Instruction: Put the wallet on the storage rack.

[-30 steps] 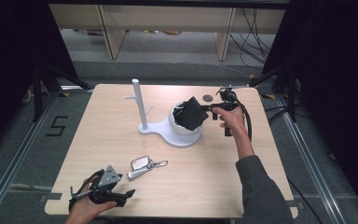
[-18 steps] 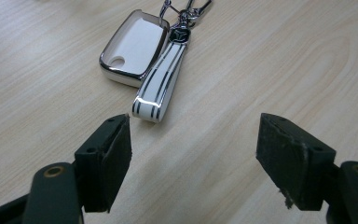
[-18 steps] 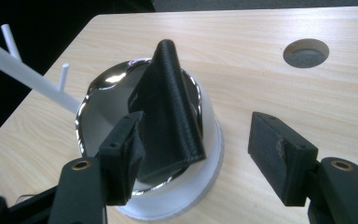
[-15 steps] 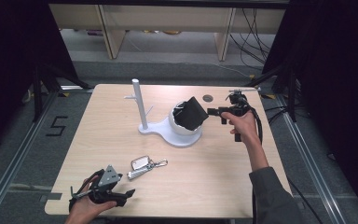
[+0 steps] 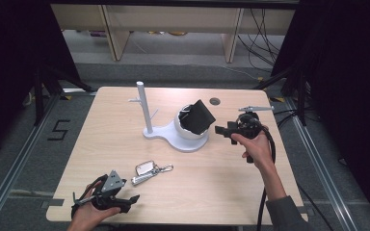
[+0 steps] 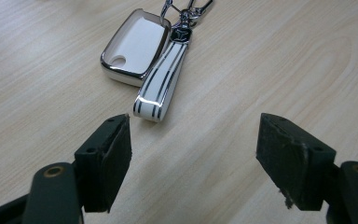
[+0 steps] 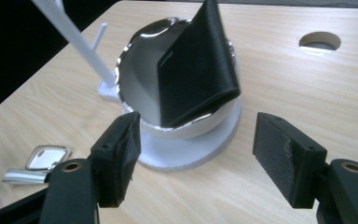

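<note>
1. near the table's (image 5: 101,115) front left: white key fob (image 6: 133,46) with striped strap (image 6: 161,79), flat on the wood.
2. just short of it: left gripper (image 6: 193,154), jaws spread, empty, held low.
3. right of centre: black wallet (image 7: 198,70) tilted in white bowl stand (image 7: 182,149).
4. beside that: right gripper (image 7: 196,154) raised, wide apart, empty.

A wallet (image 5: 198,117) stands in the bowl (image 5: 189,131); keys (image 5: 150,171) lie nearer, leftward.

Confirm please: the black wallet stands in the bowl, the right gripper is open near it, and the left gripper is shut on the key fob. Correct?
Not quite. The left gripper is open, and the key fob lies free on the table ahead of its jaws, as the left gripper view shows. The rest is correct.
</note>
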Demonstrator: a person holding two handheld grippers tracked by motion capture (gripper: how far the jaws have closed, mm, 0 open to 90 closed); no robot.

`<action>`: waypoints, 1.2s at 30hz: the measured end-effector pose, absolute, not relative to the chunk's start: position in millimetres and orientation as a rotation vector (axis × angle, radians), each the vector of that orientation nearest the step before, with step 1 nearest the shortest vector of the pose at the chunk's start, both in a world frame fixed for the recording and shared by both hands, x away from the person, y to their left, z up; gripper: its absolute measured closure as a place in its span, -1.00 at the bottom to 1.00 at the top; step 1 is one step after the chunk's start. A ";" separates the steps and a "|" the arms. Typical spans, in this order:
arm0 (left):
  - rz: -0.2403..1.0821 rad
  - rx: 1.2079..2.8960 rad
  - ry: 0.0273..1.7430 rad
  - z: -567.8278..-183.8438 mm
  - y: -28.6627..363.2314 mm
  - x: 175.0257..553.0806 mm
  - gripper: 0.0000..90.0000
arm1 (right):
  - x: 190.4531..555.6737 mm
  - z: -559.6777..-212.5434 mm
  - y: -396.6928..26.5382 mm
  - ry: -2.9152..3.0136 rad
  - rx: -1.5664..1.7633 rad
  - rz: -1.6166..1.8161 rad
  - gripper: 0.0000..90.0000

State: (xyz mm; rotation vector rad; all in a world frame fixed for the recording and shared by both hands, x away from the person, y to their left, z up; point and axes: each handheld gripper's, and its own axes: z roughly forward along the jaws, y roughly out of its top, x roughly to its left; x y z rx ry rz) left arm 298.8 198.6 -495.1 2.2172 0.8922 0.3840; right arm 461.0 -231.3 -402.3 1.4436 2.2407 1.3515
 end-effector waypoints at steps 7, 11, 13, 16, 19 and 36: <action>0.389 2.213 0.893 -494.9 199.0 298.6 -0.41 | 441.7 -410.9 -227.2 2.273 1.388 1.331 -0.28; 0.387 2.214 0.894 -494.5 199.9 298.9 -0.41 | 433.1 -420.3 -227.6 2.300 1.386 1.316 -0.29; 0.395 2.208 0.903 -494.1 200.0 299.7 -0.41 | 426.1 -423.6 -228.2 2.302 1.411 1.325 -0.31; 0.382 2.211 0.908 -494.5 200.0 299.3 -0.42 | 421.0 -427.5 -229.7 2.307 1.416 1.327 -0.32; 0.396 2.213 0.909 -496.0 199.9 299.8 -0.42 | 413.4 -434.0 -231.9 2.314 1.379 1.297 -0.36; 0.386 2.190 0.935 -497.2 202.7 301.4 -0.44 | 372.8 -474.7 -204.8 2.490 1.290 1.237 -0.47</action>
